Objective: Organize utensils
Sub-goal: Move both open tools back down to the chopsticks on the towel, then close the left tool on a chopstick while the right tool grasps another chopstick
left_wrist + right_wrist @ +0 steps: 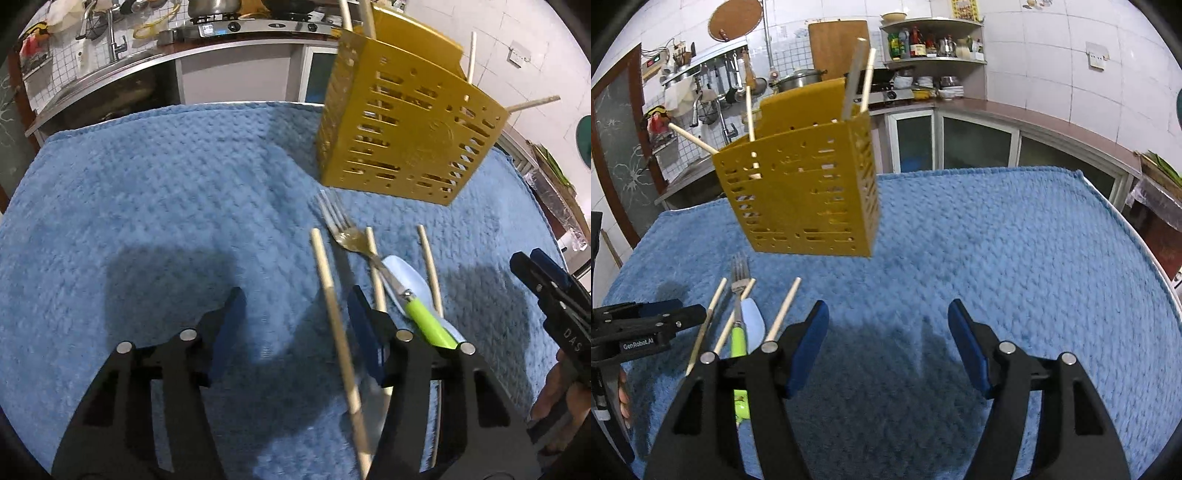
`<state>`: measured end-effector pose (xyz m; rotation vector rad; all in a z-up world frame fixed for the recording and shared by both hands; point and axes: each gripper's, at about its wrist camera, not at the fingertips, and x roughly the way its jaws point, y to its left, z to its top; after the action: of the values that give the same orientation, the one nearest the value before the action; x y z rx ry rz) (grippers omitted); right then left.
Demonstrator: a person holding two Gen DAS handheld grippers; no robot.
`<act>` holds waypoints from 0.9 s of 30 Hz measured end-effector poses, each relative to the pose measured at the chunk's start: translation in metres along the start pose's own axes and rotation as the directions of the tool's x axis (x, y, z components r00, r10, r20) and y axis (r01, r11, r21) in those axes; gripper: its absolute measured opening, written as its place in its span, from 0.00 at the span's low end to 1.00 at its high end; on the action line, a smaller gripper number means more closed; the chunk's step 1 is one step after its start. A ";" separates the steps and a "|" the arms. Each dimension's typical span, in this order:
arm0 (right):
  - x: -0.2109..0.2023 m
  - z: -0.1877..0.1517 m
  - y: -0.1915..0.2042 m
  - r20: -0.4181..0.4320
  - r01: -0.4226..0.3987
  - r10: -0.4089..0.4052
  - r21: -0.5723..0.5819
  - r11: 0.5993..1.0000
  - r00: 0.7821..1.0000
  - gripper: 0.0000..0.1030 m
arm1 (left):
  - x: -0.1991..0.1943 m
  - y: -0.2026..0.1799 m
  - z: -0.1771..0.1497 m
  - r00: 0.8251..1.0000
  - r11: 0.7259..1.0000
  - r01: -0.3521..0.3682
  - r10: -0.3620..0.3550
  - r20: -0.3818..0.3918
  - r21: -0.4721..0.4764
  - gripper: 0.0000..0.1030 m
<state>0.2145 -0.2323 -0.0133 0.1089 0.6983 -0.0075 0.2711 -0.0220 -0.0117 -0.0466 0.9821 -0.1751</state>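
Note:
A yellow slotted utensil holder (406, 133) (805, 192) stands on the blue towel, with chopsticks sticking out of its top. In front of it lie a fork (340, 229) (740, 280) with a green handle (428, 325), a pale blue spoon (402, 280) (753, 321) and three loose chopsticks. My left gripper (295, 299) (676, 314) is open over the leftmost chopstick (325, 273) (714, 306). That chopstick runs between the fingers, near the right one, and is not clamped. My right gripper (887, 308) (532, 266) hangs open over bare towel to the right of the utensils, nothing between its fingers.
The blue towel (147, 184) (997, 240) covers the table; its far edge and right edge show. Behind are a kitchen counter with a sink (110, 85), a stove (258, 26), cabinets (979, 140) and a corner shelf (934, 44).

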 end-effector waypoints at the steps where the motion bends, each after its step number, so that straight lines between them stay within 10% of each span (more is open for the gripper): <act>1: 0.000 0.001 -0.001 0.000 0.002 -0.002 0.003 1.000 1.000 0.64 | 0.002 -0.003 0.000 1.000 1.000 -0.006 0.006 -0.004 0.008 0.44; 4: 0.003 0.002 -0.004 -0.007 0.000 0.001 0.014 1.000 1.000 0.64 | 0.009 -0.011 0.000 0.999 1.000 -0.006 0.007 -0.039 0.025 0.25; 19: 0.022 0.005 0.033 -0.095 -0.022 0.020 -0.022 1.000 0.995 0.63 | 0.018 -0.019 0.013 0.999 0.999 -0.011 0.014 -0.045 0.053 0.11; 27: 0.048 0.011 0.067 -0.175 -0.023 0.018 -0.028 0.999 0.984 0.44 | 0.012 -0.010 0.007 1.000 0.995 -0.002 0.004 -0.020 0.098 0.07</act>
<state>0.2608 -0.1651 -0.0293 0.0889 0.8721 0.0327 0.2824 -0.0337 -0.0159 0.0469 0.9927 -0.2208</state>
